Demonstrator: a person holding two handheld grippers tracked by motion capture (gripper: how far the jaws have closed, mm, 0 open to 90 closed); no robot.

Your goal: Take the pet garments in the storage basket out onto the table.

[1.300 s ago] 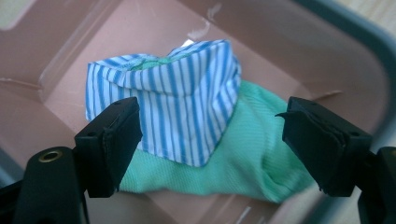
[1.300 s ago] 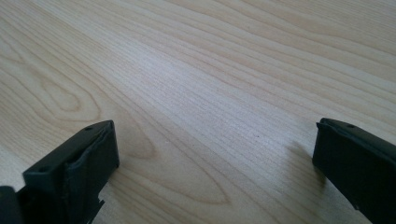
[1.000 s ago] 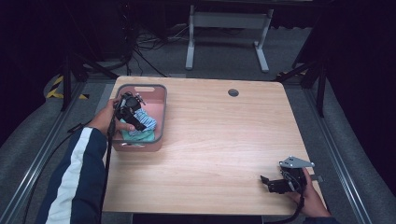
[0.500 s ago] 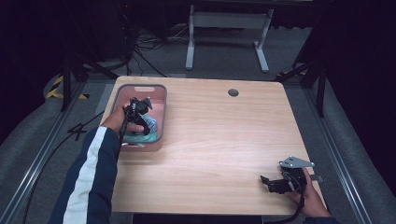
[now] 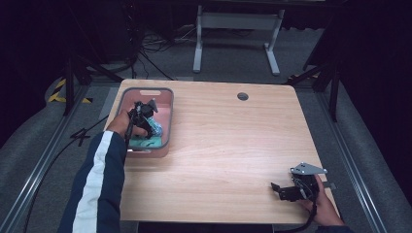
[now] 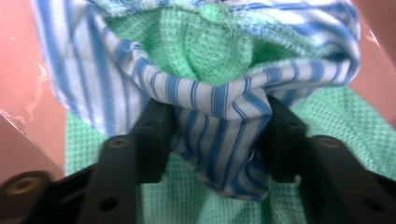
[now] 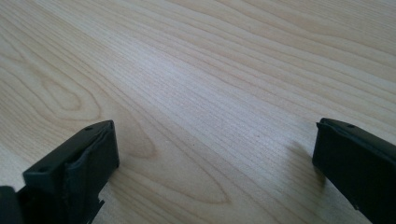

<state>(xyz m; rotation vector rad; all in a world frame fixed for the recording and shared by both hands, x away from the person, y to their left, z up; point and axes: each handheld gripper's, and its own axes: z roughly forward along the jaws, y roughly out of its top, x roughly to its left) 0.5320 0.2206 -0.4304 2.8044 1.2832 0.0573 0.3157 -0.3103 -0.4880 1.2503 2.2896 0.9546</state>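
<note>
In pink bin, left claw just closed, now pinching striped cloth.

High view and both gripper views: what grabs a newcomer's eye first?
The pink bin at the table's far left, where the left gripper has just closed on a bunched blue-striped cloth lying over a green waffle cloth. Then the right gripper, open, jaws wide apart over bare wood at the near right corner.
</note>
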